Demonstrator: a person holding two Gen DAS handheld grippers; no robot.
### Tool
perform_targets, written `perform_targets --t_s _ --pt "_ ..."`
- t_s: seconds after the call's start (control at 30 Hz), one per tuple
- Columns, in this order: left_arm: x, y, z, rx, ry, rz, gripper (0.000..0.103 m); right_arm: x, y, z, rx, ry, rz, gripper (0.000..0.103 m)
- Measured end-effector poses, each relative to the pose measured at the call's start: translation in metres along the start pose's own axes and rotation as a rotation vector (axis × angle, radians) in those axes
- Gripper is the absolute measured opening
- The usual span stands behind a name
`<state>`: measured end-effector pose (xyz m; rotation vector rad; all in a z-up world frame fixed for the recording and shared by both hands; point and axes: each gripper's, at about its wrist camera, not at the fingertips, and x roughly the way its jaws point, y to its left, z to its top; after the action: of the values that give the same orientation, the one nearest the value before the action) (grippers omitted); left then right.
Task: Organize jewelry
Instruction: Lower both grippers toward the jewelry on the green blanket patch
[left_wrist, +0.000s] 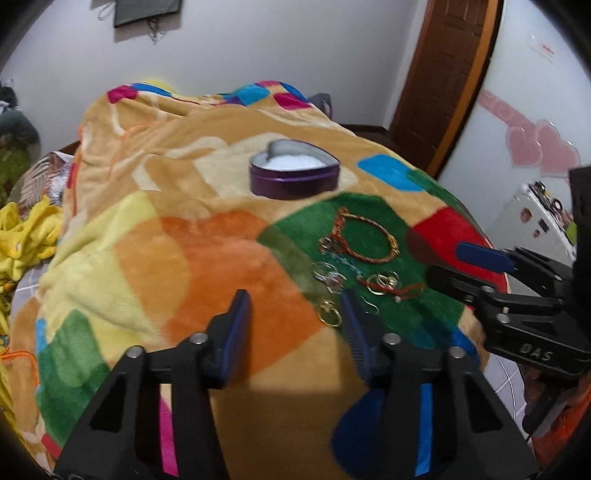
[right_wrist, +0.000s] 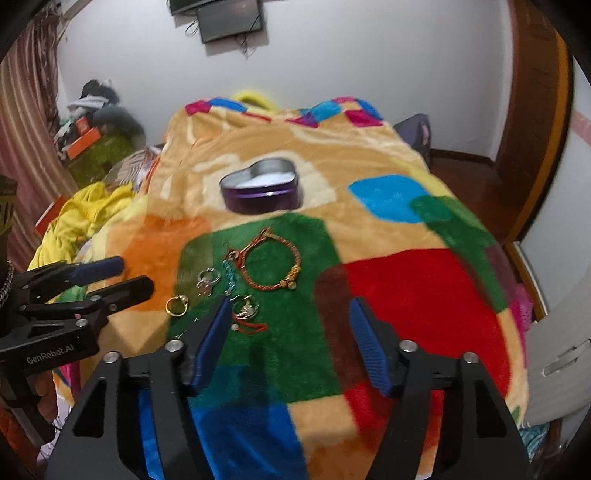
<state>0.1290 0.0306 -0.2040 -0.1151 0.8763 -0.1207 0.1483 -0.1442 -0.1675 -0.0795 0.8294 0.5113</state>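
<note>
I'm working in a home bedroom. A bed (right_wrist: 480, 206) fills most of my view, covered by a plush blanket (left_wrist: 207, 258) in bright colour blocks. A dark screen (right_wrist: 229, 18) hangs on the pale wall, a wooden door (left_wrist: 443, 74) stands in the corner, and pink heart stickers (left_wrist: 539, 147) decorate the wall beside it. Yellow clothes (right_wrist: 85, 214) lie heaped at the bedside, a striped curtain (right_wrist: 26, 122) behind them.

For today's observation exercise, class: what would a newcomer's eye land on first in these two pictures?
First, the patchwork blanket in loud colours that covers the bed. On its tan middle stands an open purple heart-shaped tin. Nearer, on the green patch, lies a scatter of jewelry: an orange-and-gold braided bracelet, a gold ring and small silver pieces, with both open grippers just short of them.
</note>
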Motion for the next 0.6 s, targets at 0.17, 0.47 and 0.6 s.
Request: perform_targets --t_s 0.17,0.47,0.6 --pt "0.008 -0.009 -0.002 0.047 0.024 -0.046 0.038 0.012 0.003 0.002 -0.023 0.025 0.038 0.045" --pt "0.023 -0.006 -0.008 0.057 0.059 -0.062 0.037 0.035 0.008 0.004 -0.041 0.084 0.102 0.03" --pt "0.026 -0.008 -0.009 0.071 0.054 -0.059 0.037 0.04 0.012 0.004 -0.059 0.091 0.118 0.028"
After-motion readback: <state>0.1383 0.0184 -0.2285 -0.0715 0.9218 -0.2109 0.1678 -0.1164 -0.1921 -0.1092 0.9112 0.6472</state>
